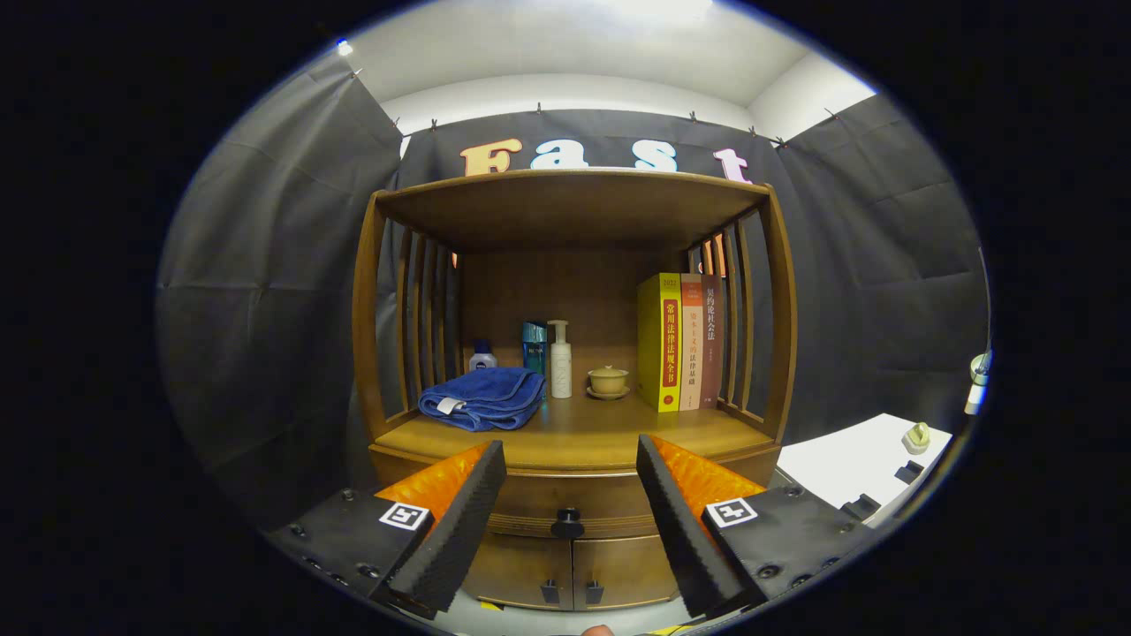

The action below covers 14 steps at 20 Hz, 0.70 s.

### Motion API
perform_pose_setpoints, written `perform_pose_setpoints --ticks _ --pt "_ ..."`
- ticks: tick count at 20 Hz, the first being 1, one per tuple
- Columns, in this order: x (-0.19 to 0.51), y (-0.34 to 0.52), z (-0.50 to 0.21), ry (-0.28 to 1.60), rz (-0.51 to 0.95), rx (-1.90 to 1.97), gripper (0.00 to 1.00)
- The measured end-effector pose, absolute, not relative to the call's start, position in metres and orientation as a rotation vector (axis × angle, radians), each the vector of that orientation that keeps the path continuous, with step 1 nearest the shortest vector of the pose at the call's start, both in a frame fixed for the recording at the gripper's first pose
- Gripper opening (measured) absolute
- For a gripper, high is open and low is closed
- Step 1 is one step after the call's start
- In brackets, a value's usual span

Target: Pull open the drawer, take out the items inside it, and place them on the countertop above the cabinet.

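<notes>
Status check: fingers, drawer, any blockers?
Gripper open, holding nothing. Drawer shut, knob between fingers, not touched. Path to knob unobstructed.

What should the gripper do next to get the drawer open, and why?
Probably ease the hand-held gripper straight forward to the dark drawer knob and close on it. The drawer looks shut, the fingers are open and empty, and the knob sits between them, a little beyond their tips, so only a short approach seems needed.

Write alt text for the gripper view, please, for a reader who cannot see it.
The open gripper points at the closed drawer's dark knob, seen between its fingers. Beyond, the cabinet countertop holds a folded blue towel, bottles, a small lidded cup and three upright books.
</notes>
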State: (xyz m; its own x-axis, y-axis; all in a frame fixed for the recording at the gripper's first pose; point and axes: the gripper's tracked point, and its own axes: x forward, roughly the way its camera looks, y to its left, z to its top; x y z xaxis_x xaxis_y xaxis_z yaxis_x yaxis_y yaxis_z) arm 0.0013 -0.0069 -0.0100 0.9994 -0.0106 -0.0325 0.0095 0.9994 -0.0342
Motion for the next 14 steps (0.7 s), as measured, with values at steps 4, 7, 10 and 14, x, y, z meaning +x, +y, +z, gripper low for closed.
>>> perform_pose_setpoints --ticks 4,7,10,14 --pt "0.007 -0.009 -0.039 0.084 -0.015 -0.038 0.98" --pt "0.016 -0.013 -0.072 0.145 -0.024 -0.028 0.98" --pt "0.027 -0.017 -0.102 0.203 -0.033 -0.009 0.98" --pt "0.040 -0.022 -0.137 0.286 -0.044 -0.003 0.99"
